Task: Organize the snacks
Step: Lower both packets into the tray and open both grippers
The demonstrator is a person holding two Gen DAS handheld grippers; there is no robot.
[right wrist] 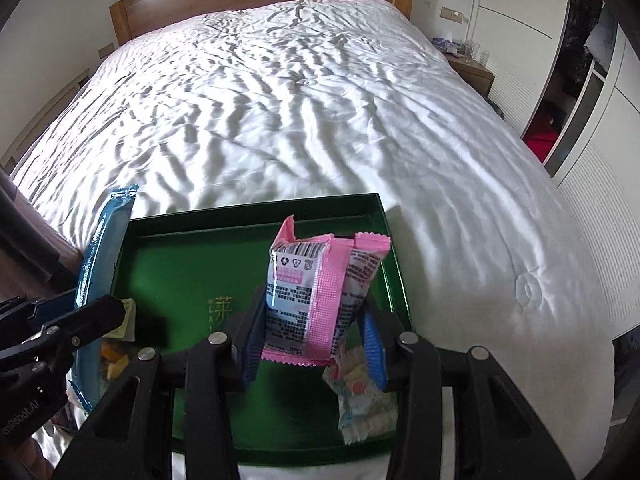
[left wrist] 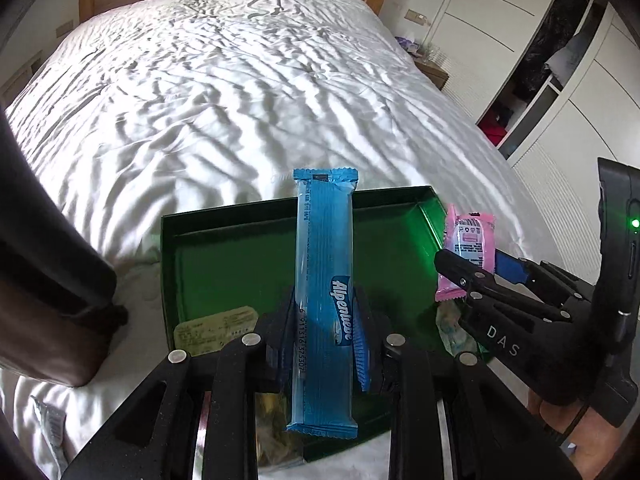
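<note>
left gripper (left wrist: 324,344) clamped on long blue foil wafer pack (left wrist: 324,280), right gripper (right wrist: 314,344) on pink crinkled pouch (right wrist: 316,292), both above shallow green tray (right wrist: 256,210); liable to slip, skidding past its low rim.

The tray (right wrist: 392,248) lies on the bed (right wrist: 280,112), near its foot. Over the tray, the left tool (left wrist: 324,344) holds a long bar (left wrist: 324,280) upright; to its right, the right tool (right wrist: 314,340) holds a packet (right wrist: 312,292). A small wrapped sweet (right wrist: 360,404) lies in the tray's near right corner.
</note>
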